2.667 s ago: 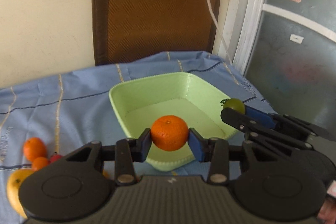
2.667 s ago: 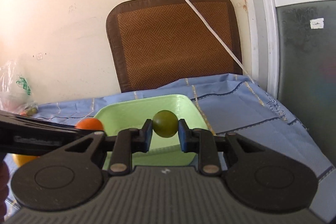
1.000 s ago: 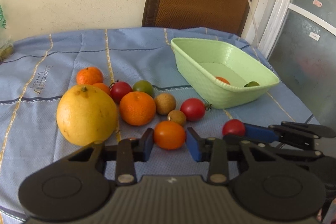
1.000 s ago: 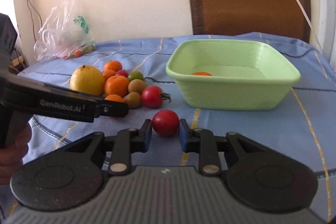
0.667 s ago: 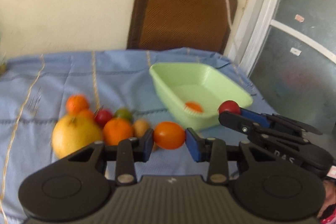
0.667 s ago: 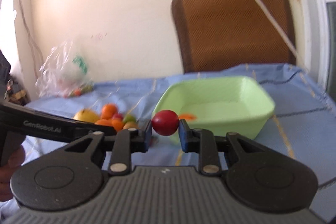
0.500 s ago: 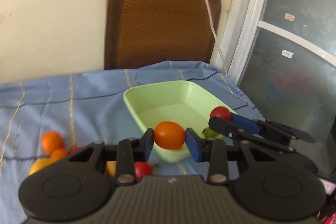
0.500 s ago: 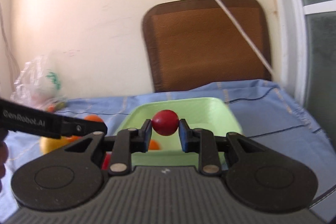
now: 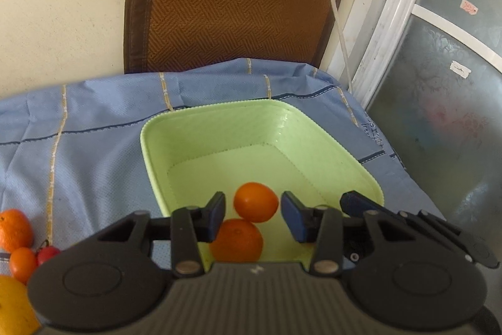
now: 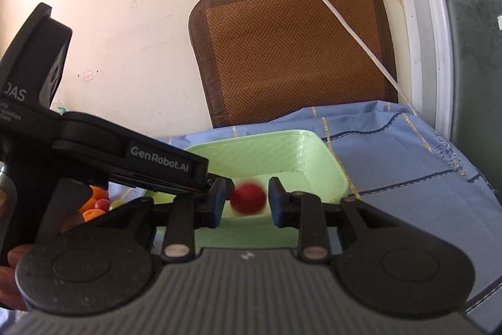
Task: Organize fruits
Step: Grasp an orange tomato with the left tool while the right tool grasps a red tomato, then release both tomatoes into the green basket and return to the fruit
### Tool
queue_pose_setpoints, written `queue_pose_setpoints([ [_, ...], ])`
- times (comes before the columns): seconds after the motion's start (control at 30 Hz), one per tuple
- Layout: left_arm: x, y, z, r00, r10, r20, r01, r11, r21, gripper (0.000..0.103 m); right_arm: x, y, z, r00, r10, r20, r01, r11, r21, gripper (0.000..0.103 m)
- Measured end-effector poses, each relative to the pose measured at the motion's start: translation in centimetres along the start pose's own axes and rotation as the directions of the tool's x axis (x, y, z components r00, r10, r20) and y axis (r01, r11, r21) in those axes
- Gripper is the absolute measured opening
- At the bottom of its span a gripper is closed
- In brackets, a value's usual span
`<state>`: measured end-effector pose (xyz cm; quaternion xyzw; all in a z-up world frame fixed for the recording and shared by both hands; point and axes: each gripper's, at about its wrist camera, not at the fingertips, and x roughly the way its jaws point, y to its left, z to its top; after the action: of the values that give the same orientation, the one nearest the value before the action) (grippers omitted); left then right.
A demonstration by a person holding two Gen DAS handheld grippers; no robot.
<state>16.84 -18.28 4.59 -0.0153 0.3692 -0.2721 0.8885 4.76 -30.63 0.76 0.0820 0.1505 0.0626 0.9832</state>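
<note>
**Green basin, two drops at once**

Orange tomato [image 9: 256,202] hangs free between our left gripper [image 9: 253,211]'s just-parted jaws, over the green basin [image 9: 219,127]'s near edge above a mandarin [image 9: 236,240]. Our right gripper [image 10: 246,200]'s pads look clear of the blurred red tomato [image 10: 248,198]. We should keep both low and steady.

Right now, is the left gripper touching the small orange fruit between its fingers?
Apart. The left wrist view shows the left gripper with green tub showing on both sides of the orange fruit, between fruit and pads.
</note>
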Motion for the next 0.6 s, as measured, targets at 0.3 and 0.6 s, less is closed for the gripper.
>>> queue_pose_setpoints([
  [0.3, -10.1, 3.5, -1.1, 0.980, -0.009, 0.197, 0.024, 0.997, -0.074, 0.051, -1.3, -0.7, -0.2, 0.999, 0.001, 0.046, -0.003, 0.999, 0.041, 0.033],
  [0.6, -17.2, 10.1, -6.7, 0.956, 0.160, 0.245, -0.120, 0.978, -0.172, 0.048, -2.3, 0.8, -0.2, 0.991, 0.118, 0.068, -0.122, 0.991, 0.049, 0.034],
])
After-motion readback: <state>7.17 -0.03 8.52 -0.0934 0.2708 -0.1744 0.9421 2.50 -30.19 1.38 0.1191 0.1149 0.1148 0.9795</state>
